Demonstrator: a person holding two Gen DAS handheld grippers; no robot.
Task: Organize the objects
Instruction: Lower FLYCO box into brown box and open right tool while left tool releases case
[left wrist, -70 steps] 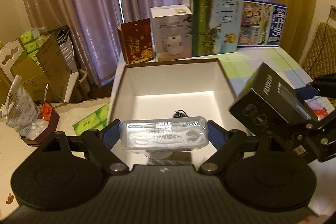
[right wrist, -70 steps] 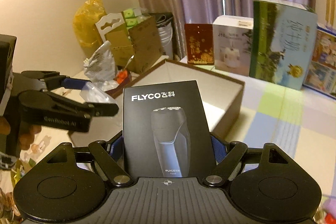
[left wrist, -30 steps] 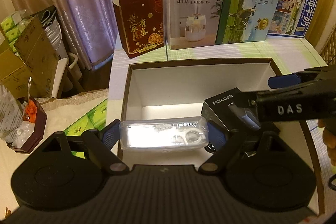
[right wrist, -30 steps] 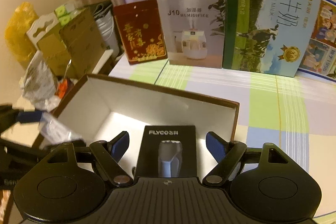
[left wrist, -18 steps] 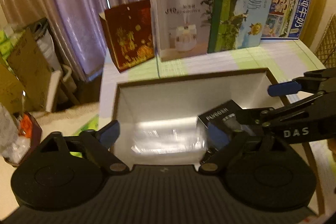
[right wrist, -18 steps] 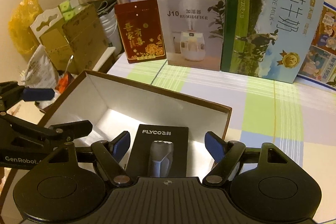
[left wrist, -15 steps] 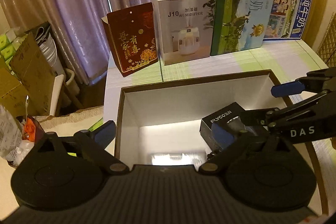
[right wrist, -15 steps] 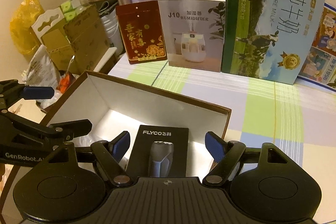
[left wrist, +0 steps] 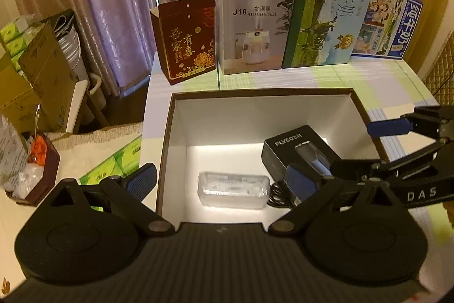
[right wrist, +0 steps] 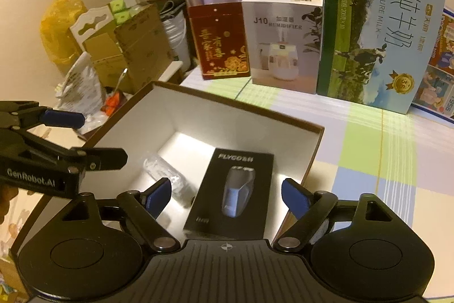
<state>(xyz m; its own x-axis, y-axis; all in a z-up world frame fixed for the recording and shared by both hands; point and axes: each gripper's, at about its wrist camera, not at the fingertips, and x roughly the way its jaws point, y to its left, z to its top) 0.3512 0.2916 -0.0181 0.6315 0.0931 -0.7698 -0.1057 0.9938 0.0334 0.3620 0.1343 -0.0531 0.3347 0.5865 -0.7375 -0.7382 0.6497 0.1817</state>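
A brown box with a white inside [left wrist: 221, 115] [right wrist: 198, 110] stands on the table. A clear plastic case [left wrist: 233, 190] [right wrist: 163, 171] lies on its floor at the front. A black FLYCO shaver box [left wrist: 295, 151] [right wrist: 234, 195] lies beside it on the right. A black cable [left wrist: 276, 193] shows between them. My left gripper [left wrist: 221, 179] is open and empty above the box's near edge. My right gripper [right wrist: 227, 193] is open and empty above the shaver box, and its arm shows in the left wrist view [left wrist: 397, 172].
A red gift carton [left wrist: 185, 39], a white humidifier box [left wrist: 252, 24] and two milk cartons [left wrist: 326, 13] stand along the table's far edge. Cardboard boxes [left wrist: 34, 75], tissue packs [left wrist: 113, 166] and a small tray of clutter [left wrist: 34, 169] lie left of the table.
Both grippers have opened. The clear case has dropped from my left gripper onto the box floor. The shaver box has left my right gripper and lies in the box. Both grippers have drawn back a little.
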